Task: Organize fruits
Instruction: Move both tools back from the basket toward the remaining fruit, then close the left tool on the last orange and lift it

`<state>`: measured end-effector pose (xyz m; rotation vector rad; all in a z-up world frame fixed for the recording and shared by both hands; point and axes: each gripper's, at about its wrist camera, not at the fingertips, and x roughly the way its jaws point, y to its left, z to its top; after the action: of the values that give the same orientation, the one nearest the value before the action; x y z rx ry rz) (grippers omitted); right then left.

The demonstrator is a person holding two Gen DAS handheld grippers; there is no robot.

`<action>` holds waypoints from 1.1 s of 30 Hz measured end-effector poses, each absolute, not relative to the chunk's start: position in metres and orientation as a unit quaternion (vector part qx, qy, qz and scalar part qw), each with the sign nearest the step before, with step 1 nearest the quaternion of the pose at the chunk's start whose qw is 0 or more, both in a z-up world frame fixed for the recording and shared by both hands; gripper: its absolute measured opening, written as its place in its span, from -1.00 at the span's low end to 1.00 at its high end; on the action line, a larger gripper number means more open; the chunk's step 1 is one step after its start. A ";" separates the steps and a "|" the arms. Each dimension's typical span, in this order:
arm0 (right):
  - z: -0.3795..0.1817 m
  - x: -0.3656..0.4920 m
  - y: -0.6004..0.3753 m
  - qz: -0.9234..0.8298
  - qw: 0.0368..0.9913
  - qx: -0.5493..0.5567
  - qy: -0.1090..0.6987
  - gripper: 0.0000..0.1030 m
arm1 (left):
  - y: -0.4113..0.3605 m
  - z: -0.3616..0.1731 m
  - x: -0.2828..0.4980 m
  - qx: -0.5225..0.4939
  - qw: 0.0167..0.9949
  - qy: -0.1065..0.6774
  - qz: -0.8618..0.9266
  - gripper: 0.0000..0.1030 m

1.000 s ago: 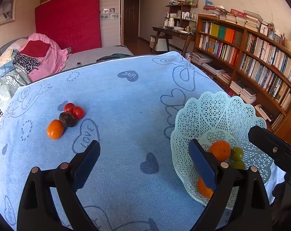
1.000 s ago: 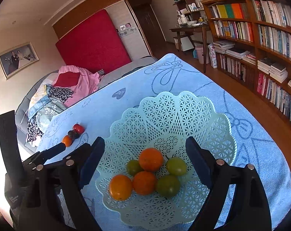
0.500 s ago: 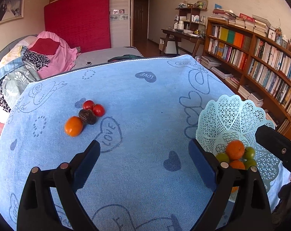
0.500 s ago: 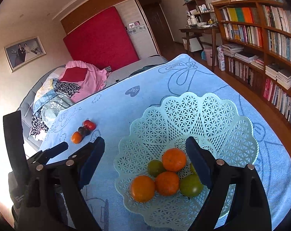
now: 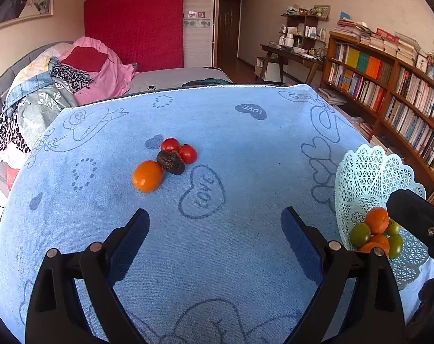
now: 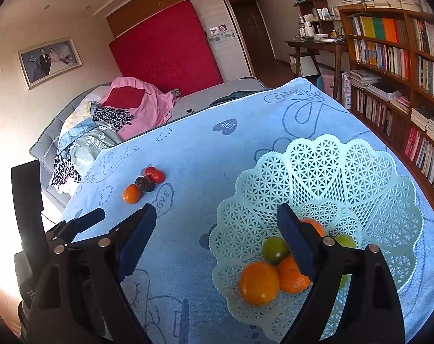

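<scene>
While both claws hang above the tabletop covered by a light blue terry cloth printed with hearts and the word LOVE, neither one holds anything. The left claw stands with its blue-padded fingers wide apart over bare cloth, and ahead of it, slightly toward its left finger, lies a small cluster of fruit: a round orange tomato nearest, a dark wrinkled fruit touching it, and two small red tomatoes just behind. Off beyond its right finger sits the pale mint-green plastic lattice basket with a scalloped rim. The right claw is likewise spread wide with nothing between its pads; its right finger hangs over the near part of that basket, in front of the orange fruits and green fruits piled at the bottom. The same loose cluster lies well ahead of its left finger, apart from the basket. The left tool's black body shows at the left edge of the right wrist view.
</scene>
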<state>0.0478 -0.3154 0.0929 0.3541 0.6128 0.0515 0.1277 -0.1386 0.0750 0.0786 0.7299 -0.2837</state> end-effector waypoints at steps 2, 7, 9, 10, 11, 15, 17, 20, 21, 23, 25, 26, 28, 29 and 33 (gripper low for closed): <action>0.093 0.051 -0.309 0.030 0.938 0.171 0.301 0.70 | -0.131 0.073 0.130 0.034 0.924 0.358 -0.132 0.79; 0.090 0.061 -0.290 0.042 0.937 0.164 0.306 0.70 | -0.110 0.069 0.135 0.024 0.925 0.363 -0.113 0.79; 0.087 0.066 -0.279 0.049 0.936 0.157 0.312 0.70 | -0.102 0.068 0.137 0.018 0.925 0.365 -0.105 0.79; 0.085 0.069 -0.273 0.052 0.935 0.152 0.316 0.70 | -0.098 0.067 0.138 0.015 0.925 0.366 -0.102 0.79; 0.084 0.072 -0.267 0.057 0.934 0.148 0.319 0.70 | -0.094 0.066 0.139 0.013 0.925 0.367 -0.098 0.79; 0.082 0.081 -0.245 0.074 0.935 0.134 0.321 0.70 | -0.079 0.064 0.143 0.010 0.926 0.369 -0.082 0.79; 0.083 0.086 -0.238 0.080 0.936 0.127 0.320 0.70 | -0.071 0.063 0.145 0.008 0.926 0.371 -0.073 0.79; 0.082 0.096 -0.229 0.082 0.937 0.119 0.320 0.70 | -0.060 0.059 0.152 0.007 0.926 0.373 -0.058 0.79; 0.081 0.099 -0.227 0.080 0.937 0.116 0.321 0.70 | -0.057 0.058 0.154 0.006 0.926 0.374 -0.054 0.79; 0.078 0.105 -0.223 0.079 0.936 0.112 0.323 0.70 | -0.052 0.054 0.159 0.006 0.925 0.376 -0.046 0.79; 0.075 0.111 -0.219 0.080 0.935 0.110 0.326 0.70 | -0.049 0.052 0.163 0.008 0.925 0.377 -0.040 0.79; 0.073 0.113 -0.218 0.078 0.936 0.106 0.327 0.70 | -0.048 0.050 0.165 0.009 0.925 0.378 -0.037 0.79; 0.070 0.118 -0.215 0.073 0.937 0.096 0.326 0.70 | -0.049 0.048 0.169 0.014 0.924 0.380 -0.036 0.79; 0.068 0.121 -0.214 0.072 0.938 0.092 0.327 0.70 | -0.049 0.047 0.172 0.019 0.924 0.380 -0.036 0.79; 0.061 0.132 -0.208 0.066 0.938 0.072 0.331 0.70 | -0.053 0.046 0.182 0.035 0.926 0.374 -0.037 0.79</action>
<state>0.1319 -0.2075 0.0608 0.1480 0.6763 0.1342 0.1815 -0.0526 0.0460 0.0715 0.7668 -0.0763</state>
